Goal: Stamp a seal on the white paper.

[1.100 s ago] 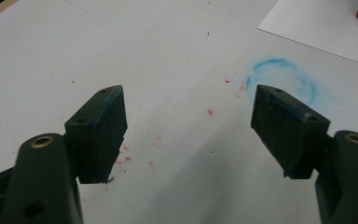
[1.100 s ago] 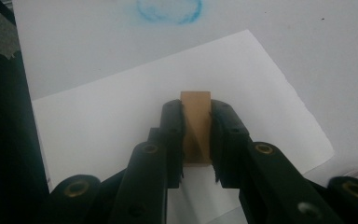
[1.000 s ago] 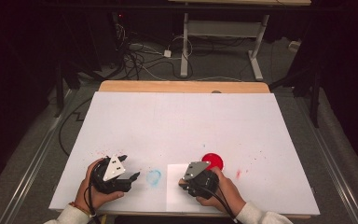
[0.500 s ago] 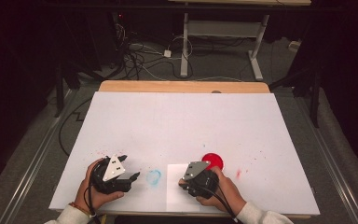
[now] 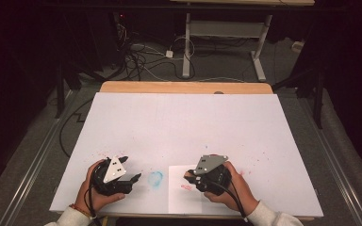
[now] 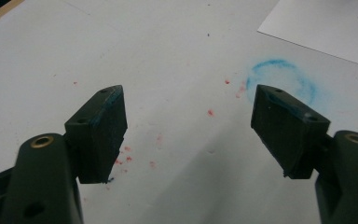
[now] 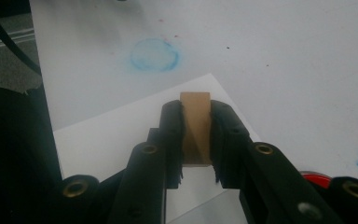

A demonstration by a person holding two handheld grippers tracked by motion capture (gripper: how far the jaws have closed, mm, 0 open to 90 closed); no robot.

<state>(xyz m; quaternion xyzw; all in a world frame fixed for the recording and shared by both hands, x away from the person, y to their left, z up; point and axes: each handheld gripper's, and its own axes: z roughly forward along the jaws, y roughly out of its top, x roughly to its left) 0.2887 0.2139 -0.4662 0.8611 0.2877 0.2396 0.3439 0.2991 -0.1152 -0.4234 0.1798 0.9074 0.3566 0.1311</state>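
Wooden stamp (image 7: 196, 128), a small tan block, sits clamped between the jaws of the right gripper (image 7: 196, 140), held upright above a sheet of white paper (image 7: 116, 135) lying near the front edge of the worktop (image 5: 188, 122). In the high view the right gripper (image 5: 191, 176) hangs over that paper (image 5: 181, 200), and a small red mark (image 5: 186, 187) shows on the sheet just beside its tip. A red ink pad (image 7: 318, 177) peeks out under the gripper body, at the lower right of the right gripper view. To the left of the paper a smudged blue ring (image 5: 156, 178) stains the worktop, with red specks scattered round it. Farther left, the left gripper (image 5: 134, 178) rests low with its jaws spread wide and nothing between them (image 6: 189, 130).

Judging by the red mark, one print seems made and the stamp is off the paper. A next print would call for fresh ink from the red pad, then a straight, level press onto a bare part of the sheet, which could slide since the idle gripper is not steadying it.
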